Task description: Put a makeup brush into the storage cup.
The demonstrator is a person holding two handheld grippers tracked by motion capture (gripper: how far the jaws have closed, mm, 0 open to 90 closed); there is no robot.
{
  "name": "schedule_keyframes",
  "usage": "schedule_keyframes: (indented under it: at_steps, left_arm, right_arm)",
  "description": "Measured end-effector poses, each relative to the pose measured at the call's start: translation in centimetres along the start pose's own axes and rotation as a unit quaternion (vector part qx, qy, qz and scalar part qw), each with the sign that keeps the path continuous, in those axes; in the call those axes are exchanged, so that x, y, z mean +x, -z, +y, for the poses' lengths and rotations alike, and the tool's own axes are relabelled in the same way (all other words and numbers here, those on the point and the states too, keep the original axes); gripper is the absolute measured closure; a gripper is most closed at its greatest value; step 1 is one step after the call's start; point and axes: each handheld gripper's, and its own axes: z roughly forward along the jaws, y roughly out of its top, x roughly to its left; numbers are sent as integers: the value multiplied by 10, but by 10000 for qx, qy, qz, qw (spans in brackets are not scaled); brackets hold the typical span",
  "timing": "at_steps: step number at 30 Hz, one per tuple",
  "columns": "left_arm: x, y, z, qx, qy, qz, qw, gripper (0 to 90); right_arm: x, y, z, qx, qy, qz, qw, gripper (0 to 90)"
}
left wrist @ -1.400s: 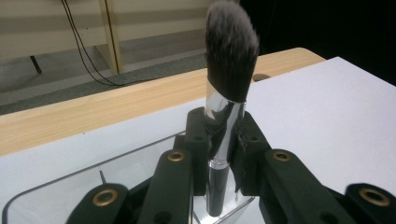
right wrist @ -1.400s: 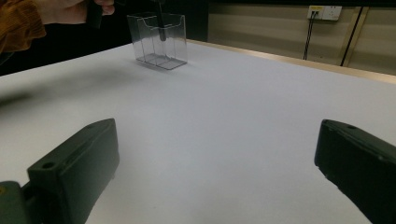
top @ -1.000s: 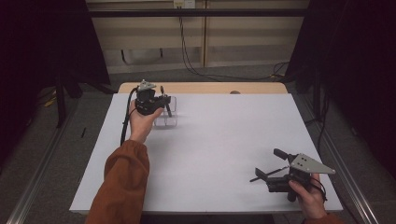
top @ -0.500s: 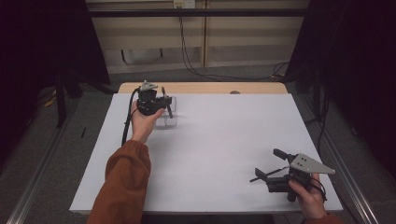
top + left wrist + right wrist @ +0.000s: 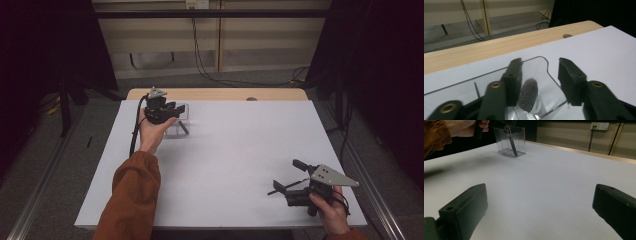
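**Left claw lets go over the clear holder**

The left claw [image 5: 172, 111] has just been opening: its jaws now stand apart above the clear plastic holder [image 5: 537, 75], where a second ago they were pressed together. A dark, slim brush [image 5: 512, 143] leans inside the holder, its fuzzy grey tip [image 5: 528, 94] between the jaws, free of both pads. The right claw [image 5: 290, 179] rests spread wide and empty, well apart at the near right, unmoved. The surface [image 5: 240, 150] is a smooth white sheet over a pale wooden top [image 5: 220, 94]. Behind it, cables [image 5: 200, 55] trail across a grey floor before beige panels.
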Motion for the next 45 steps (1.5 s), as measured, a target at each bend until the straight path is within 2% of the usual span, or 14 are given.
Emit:
schedule_keyframes:
  at_steps: [1,2,7,14,20,23,25,30,34,36,41,44,45]
  left_arm:
    - [0,0,0,-18,7,-52,10000,439]
    - [0,1,0,-11,-33,-17,10000,403]
    - [0,4,1,-99,-14,-21,9999,260]
    - [-2,11,0,-341,-5,-68,9994,164]
    - [1,16,-3,-364,99,-34,9993,70]
    - [3,20,-4,-336,70,-50,9994,68]
    - [4,24,-5,-418,8,-90,9991,54]
    - [10,35,-10,-529,74,-75,9985,40]
    - [12,43,-13,-519,-14,-106,9986,40]
    - [11,45,-15,-521,-57,-10,9986,40]
    - [8,52,-18,-592,-143,62,9981,41]
    - [6,58,-19,-520,-299,232,9979,61]
    - [5,60,-20,-549,-288,225,9978,62]
  right_arm:
    - [0,0,0,3,1,3,10000,0]
    - [0,0,0,3,0,1,10000,0]
    - [0,0,0,12,2,11,10000,0]
    - [0,0,0,-5,-3,2,10000,0]
    - [0,0,0,-8,-11,6,10000,0]
    - [-1,0,0,-14,-9,2,10000,0]
    - [-1,0,0,-16,-7,0,10000,0]
    - [-1,0,0,-19,-13,-9,10000,0]
    - [-1,0,0,-19,-19,-21,10000,0]
    - [-1,0,0,-18,-17,-24,10000,0]
    - [-1,0,0,-17,-19,-30,10000,0]
    - [-1,0,0,-18,-35,-39,10000,0]
    - [-1,1,0,-17,-32,-47,10000,0]
